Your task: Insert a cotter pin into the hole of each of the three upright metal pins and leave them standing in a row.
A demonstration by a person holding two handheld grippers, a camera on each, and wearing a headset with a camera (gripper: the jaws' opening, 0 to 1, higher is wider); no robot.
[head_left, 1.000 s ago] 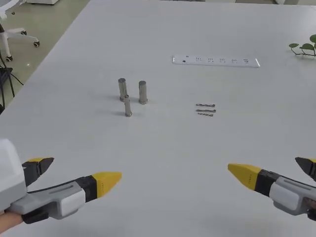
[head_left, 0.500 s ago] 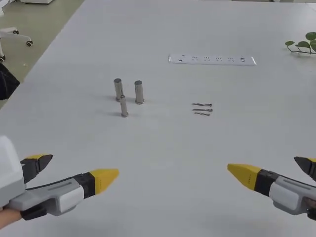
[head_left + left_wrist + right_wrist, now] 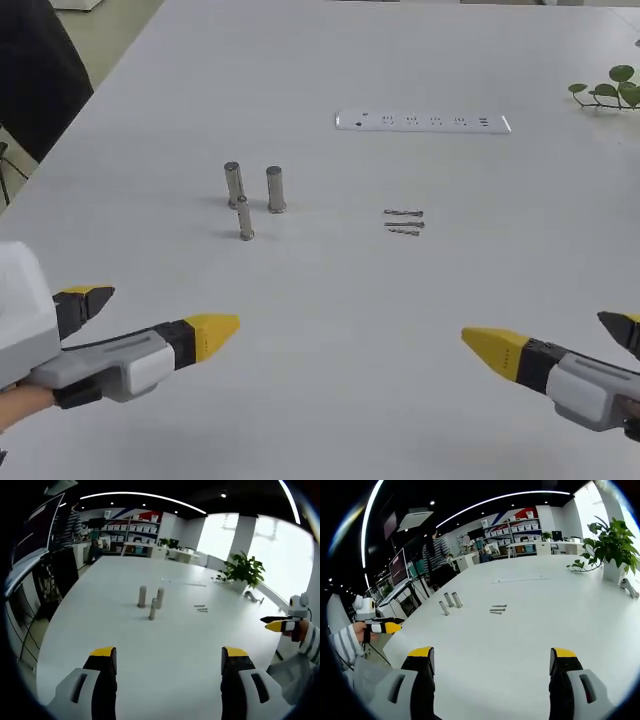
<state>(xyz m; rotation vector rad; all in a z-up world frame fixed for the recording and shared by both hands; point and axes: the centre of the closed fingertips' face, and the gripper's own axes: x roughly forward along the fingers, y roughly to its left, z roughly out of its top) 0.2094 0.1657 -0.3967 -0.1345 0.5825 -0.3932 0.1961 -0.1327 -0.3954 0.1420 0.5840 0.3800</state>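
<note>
Nothing is done yet, by my reading. The three metal pins (image 3: 276, 188) are standing upright in a tight triangle left of the head view's centre, two behind and one in front, so no row. The three cotter pins (image 3: 404, 222) are lying parallel on the white table (image 3: 330, 400) to their right, apart from them. All three insertions and the lining-up are waiting.

The left gripper (image 3: 160, 312) is hovering at lower left, jaws gaping wide and carrying nothing. The right gripper (image 3: 548, 335) is doing the same at lower right, spread and empty.

The head view is giving the power strip (image 3: 422, 122) plainly at upper centre. The right gripper view is offering the room instead: a person (image 3: 437, 555) standing at upper left and a potted plant (image 3: 610, 545) at upper right. The left gripper view is catching a striped sleeve (image 3: 306, 642) at its right edge.
</note>
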